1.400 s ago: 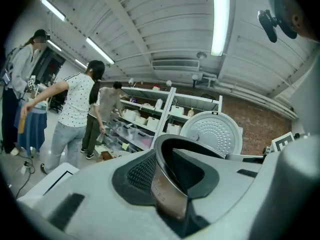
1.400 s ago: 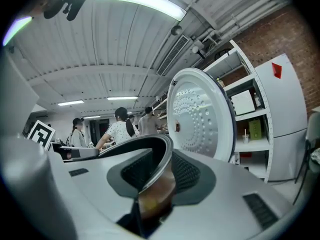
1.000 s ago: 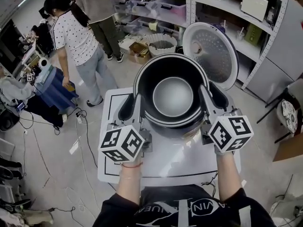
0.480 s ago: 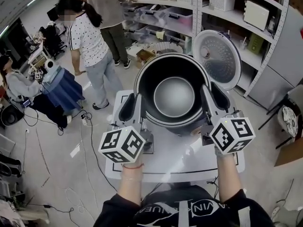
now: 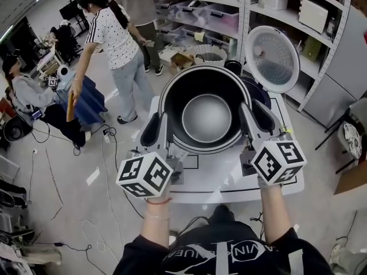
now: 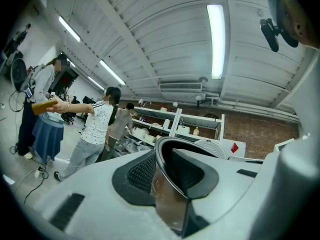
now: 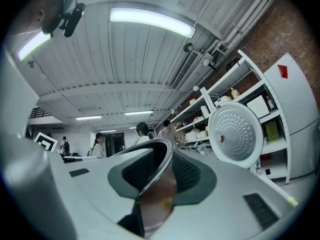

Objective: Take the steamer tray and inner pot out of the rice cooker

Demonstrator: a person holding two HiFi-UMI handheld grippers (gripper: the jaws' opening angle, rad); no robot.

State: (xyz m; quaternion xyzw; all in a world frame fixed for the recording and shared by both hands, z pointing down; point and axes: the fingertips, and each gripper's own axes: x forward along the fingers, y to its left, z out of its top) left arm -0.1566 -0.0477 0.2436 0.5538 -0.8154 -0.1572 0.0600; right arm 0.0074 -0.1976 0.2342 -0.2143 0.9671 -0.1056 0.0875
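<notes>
The dark, round inner pot [image 5: 205, 116] hangs above the white table [image 5: 226, 182], carried between both grippers. My left gripper [image 5: 160, 128] is shut on the pot's left rim, one jaw inside the wall and one outside. My right gripper [image 5: 251, 118] is shut on the right rim in the same way. The left gripper view shows the metal pot wall [image 6: 167, 194] pinched between the left gripper's [image 6: 169, 170] grey pads. In the right gripper view the pot rim [image 7: 161, 171] is clamped likewise. The rice cooker [image 5: 259, 92] stands behind, its lid [image 5: 277, 58] open and upright.
A person in a striped shirt [image 5: 116, 36] stands at the table's left, another behind them, and a seated person [image 5: 26, 99] is further left. Metal shelves [image 5: 246, 7] with bins line the back. Cables lie on the floor at the left.
Both grippers have lifted the inner pot up out of the cooker and drawn it toward me. The cooker's body now shows behind the pot at the right.
</notes>
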